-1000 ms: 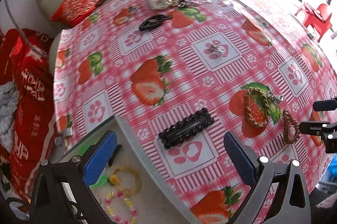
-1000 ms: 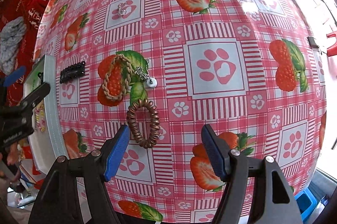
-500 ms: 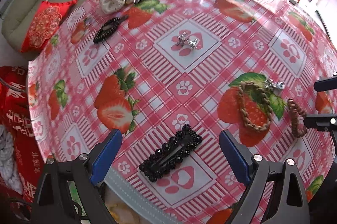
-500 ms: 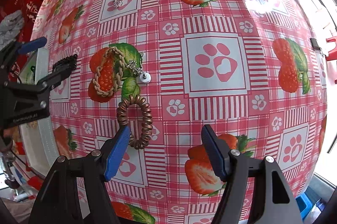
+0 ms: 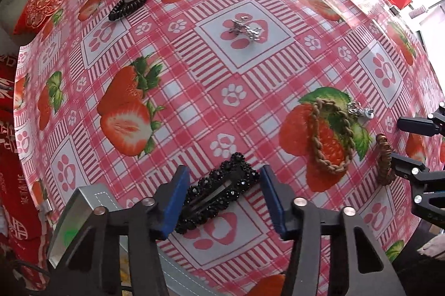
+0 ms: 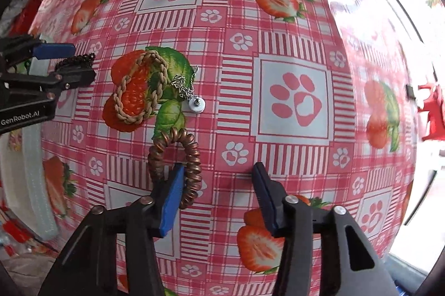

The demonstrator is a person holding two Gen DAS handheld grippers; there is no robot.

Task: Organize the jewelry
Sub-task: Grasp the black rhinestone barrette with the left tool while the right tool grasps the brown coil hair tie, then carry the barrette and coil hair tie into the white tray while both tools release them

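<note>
The left gripper (image 5: 225, 201) closes, half-wide, astride the black beaded rectangular hair clip (image 5: 219, 191), whose long axis lies diagonally between its not-yet-touching pads.

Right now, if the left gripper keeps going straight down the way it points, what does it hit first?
Most likely the black hair clip: it lies between the closing jaws of the left gripper, with the tablecloth under it. Whether the pads already touch it is unclear.
</note>
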